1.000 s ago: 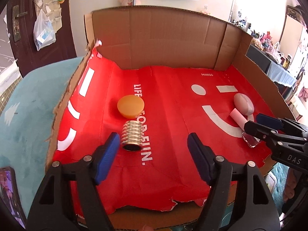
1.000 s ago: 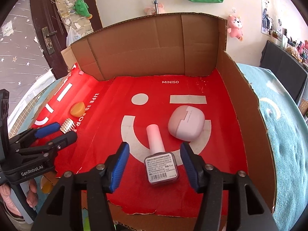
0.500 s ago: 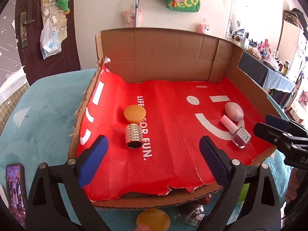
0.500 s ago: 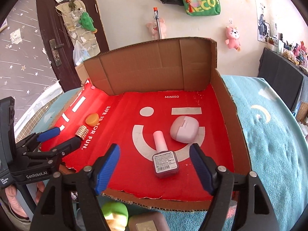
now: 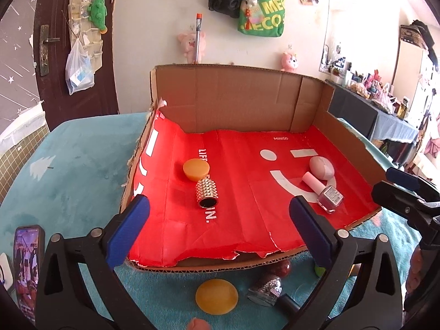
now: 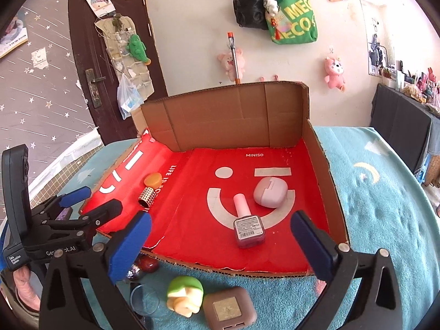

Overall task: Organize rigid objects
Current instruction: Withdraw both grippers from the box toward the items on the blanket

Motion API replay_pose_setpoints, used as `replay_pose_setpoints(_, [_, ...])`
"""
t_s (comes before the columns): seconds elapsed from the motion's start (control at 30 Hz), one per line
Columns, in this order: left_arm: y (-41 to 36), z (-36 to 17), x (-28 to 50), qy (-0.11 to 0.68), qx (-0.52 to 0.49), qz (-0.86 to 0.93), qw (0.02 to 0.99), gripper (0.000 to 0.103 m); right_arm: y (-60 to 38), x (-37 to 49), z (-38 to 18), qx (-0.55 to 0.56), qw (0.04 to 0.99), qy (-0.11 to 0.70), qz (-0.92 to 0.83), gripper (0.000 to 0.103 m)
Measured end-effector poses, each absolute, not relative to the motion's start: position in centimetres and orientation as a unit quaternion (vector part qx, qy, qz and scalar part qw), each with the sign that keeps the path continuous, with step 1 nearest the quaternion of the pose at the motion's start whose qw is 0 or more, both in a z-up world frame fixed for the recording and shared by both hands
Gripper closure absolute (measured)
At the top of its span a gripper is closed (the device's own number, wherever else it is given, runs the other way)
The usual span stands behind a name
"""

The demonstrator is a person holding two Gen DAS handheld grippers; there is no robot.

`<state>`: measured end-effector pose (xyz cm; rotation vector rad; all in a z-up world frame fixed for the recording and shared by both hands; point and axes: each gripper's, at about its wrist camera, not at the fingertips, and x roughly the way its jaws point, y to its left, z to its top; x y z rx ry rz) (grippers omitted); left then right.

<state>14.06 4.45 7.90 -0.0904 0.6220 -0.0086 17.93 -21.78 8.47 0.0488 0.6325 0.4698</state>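
Nearest, both grippers stood wide open with nothing between the pads, their jaws having just been opening: the left gripper [image 5: 218, 227] and the right gripper [image 6: 220, 243]. Below them, on the teal cloth, waited the brown case [image 6: 229, 312] and the green toy [image 6: 185, 293], both probably light; I judged the case stiff and best gripped across its flat sides. Farther, inside the cardboard tray [image 6: 324, 181], lay the nail polish bottle [image 6: 247, 227], likely glass, slippery and fragile, beside the pink case [image 6: 271, 192].
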Motion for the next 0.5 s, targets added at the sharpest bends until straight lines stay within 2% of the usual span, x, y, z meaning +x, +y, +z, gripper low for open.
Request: replay_pose_setpoints(0.5, [3.7, 8.8, 10.1, 0.28, -0.017, 0.016, 0.96, 0.0, -22.0, 13.8, 9.4, 0.012, 0.943, 0.243, 0.226, 0.0])
